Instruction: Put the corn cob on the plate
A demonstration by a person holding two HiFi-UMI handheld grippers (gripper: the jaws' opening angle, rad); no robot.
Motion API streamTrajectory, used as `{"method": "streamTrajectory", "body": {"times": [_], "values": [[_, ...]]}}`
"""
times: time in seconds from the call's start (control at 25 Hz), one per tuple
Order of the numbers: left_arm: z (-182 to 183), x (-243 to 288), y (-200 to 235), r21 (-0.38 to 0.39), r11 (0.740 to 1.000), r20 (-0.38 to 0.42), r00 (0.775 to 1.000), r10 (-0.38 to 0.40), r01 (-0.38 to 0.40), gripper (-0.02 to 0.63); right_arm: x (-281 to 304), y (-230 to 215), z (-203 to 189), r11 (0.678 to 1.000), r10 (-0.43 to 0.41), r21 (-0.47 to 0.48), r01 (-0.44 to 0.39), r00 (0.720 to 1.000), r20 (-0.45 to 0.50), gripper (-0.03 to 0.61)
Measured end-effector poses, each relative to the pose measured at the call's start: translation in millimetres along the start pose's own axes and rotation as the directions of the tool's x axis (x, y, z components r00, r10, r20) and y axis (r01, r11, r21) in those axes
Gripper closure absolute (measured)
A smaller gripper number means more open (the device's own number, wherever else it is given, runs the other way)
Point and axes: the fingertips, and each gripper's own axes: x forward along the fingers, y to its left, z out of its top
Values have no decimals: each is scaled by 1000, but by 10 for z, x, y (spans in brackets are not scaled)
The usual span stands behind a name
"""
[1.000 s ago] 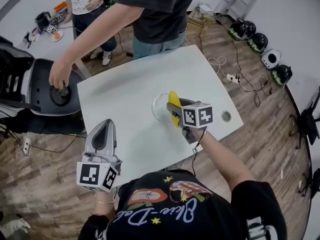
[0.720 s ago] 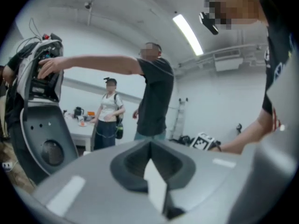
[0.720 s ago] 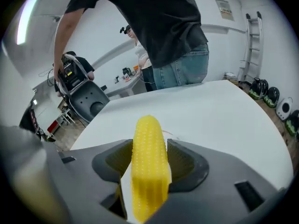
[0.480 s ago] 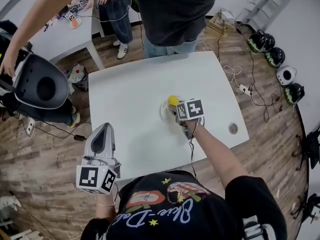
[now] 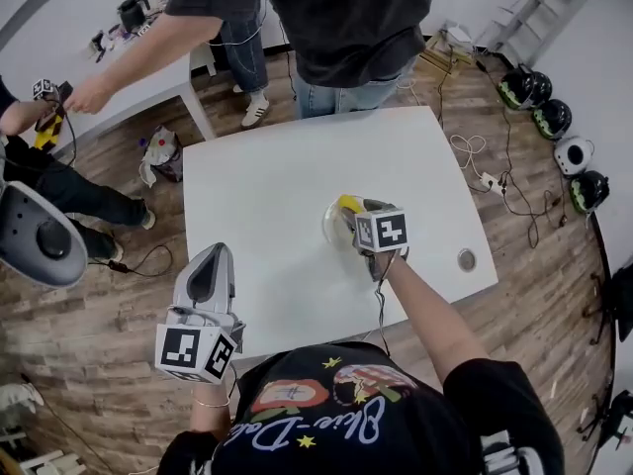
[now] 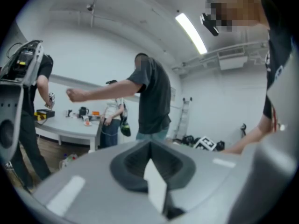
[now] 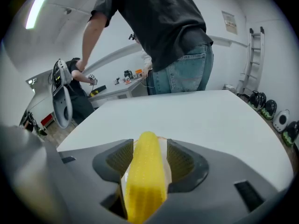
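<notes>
The yellow corn cob (image 5: pixel 346 205) is clamped between the jaws of my right gripper (image 5: pixel 352 216), which is shut on it. It hangs over the small round pale plate (image 5: pixel 329 228) at the middle of the white table (image 5: pixel 267 196). In the right gripper view the corn cob (image 7: pixel 145 171) runs lengthways between the dark pads (image 7: pixel 180 160), its tip pointing forward; I cannot make out the plate there. My left gripper (image 5: pixel 207 258) hovers over the table's front left edge, away from the plate. Seen in its own view, the left gripper (image 6: pixel 150 160) is shut on nothing.
A person in a dark shirt (image 5: pixel 346 28) stands at the table's far edge. A small round metal fitting (image 5: pixel 466 259) is set in the table at the right. Helmets (image 5: pixel 539 107) and cables lie on the floor to the right. A grey chair (image 5: pixel 35 236) stands far left.
My right gripper has kept the corn cob over the plate, shifting little. The left gripper has held its place. The people behind and the grey chair have moved in view.
</notes>
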Motion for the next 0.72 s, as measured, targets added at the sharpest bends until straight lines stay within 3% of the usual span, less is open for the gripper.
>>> {"method": "streamTrajectory", "body": {"times": [0.16,0.32,0.4,0.44,0.56,0.72], "values": [[26,96,-62,11,1000,-6,1000,-28,28,620,-324,50,178,997,33,67,-42,990,134,347],[110,167,-219,60,996,10,997,-70,69,620,-952,238,387,986,86,104,-131,929,360,364],[135,207,-290,87,992,15,996,-89,87,620,-1294,334,479,987,88,82,-141,884,460,512],[134,231,-322,94,991,14,995,-98,96,620,-1442,389,510,988,93,62,-143,863,496,536],[108,298,-398,91,988,1,992,-122,122,620,-1765,559,517,987,129,11,-161,828,546,555],[71,347,-443,68,988,-8,990,-138,138,620,-1947,603,415,989,118,6,-146,821,558,563]]}}
